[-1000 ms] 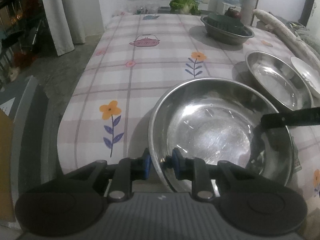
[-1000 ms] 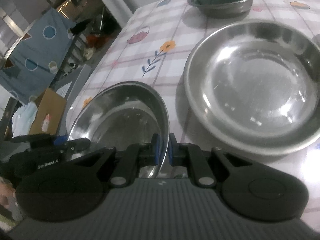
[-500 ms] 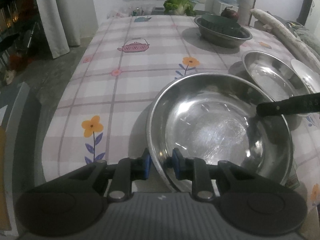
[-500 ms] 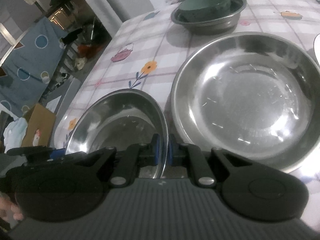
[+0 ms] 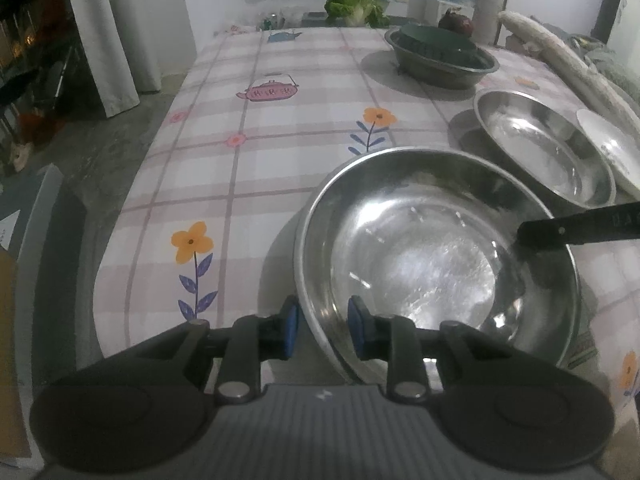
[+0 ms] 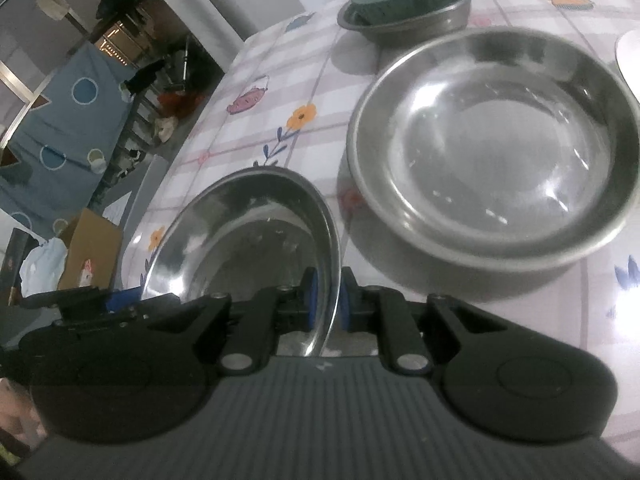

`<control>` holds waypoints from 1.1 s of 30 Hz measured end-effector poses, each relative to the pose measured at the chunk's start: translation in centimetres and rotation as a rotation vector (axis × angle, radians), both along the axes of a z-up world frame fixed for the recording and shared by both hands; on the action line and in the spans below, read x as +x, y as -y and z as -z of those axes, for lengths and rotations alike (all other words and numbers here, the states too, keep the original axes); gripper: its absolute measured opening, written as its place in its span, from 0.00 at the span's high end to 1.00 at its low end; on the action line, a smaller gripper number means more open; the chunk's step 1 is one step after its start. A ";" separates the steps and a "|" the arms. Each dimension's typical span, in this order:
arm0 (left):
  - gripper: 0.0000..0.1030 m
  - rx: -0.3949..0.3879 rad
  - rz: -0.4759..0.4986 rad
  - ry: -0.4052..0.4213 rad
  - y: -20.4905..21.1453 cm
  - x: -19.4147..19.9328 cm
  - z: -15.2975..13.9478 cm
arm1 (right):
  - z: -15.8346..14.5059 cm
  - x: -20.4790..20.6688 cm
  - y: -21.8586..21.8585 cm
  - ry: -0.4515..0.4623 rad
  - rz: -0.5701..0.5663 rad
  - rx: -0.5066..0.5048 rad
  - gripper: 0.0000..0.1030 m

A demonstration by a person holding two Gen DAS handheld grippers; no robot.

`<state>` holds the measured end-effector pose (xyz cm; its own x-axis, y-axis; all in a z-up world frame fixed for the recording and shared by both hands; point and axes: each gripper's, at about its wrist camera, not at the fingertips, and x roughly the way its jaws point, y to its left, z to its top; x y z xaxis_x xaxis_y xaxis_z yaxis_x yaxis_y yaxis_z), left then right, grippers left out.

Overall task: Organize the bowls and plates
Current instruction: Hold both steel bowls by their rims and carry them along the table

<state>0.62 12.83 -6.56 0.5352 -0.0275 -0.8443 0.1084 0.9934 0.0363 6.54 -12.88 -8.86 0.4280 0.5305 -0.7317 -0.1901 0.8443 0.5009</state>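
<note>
- The left gripper (image 5: 322, 332) is straddling the near rim of a large steel bowl (image 5: 436, 256); its jaws have just been opening, and a gap is showing between the blue pads (image 5: 291, 330) and the rim, so the pads are no longer pressing on it.
- The right gripper (image 6: 326, 300) is sitting with its pads close on either side of the same bowl's (image 6: 248, 240) opposite rim; its jaws are nearly together with the thin rim between them, seemingly clamped on it.
- The large steel bowl is resting at the near corner of the table (image 5: 304, 120), which is wearing a checked cloth printed with flowers and teapots.
- A second steel bowl (image 5: 540, 148) is sitting just beyond it to the right, apart from it.
- A white plate (image 5: 608, 152) is lying at the second bowl's right edge, overlapping its rim.
- Farther back, a third metal bowl (image 5: 440, 64) is holding something dark green (image 5: 436, 42).
</note>
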 end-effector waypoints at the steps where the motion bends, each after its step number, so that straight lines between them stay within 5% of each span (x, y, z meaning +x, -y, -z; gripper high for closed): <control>1: 0.70 0.007 0.000 -0.003 0.1 0.0 0.1 | 0.2 -0.2 0.1 -0.004 0.002 0.005 0.89; 33: 0.66 0.028 -0.026 -0.009 1.6 -1.0 0.3 | 0.2 -1.4 -0.9 0.043 -0.018 -0.053 0.87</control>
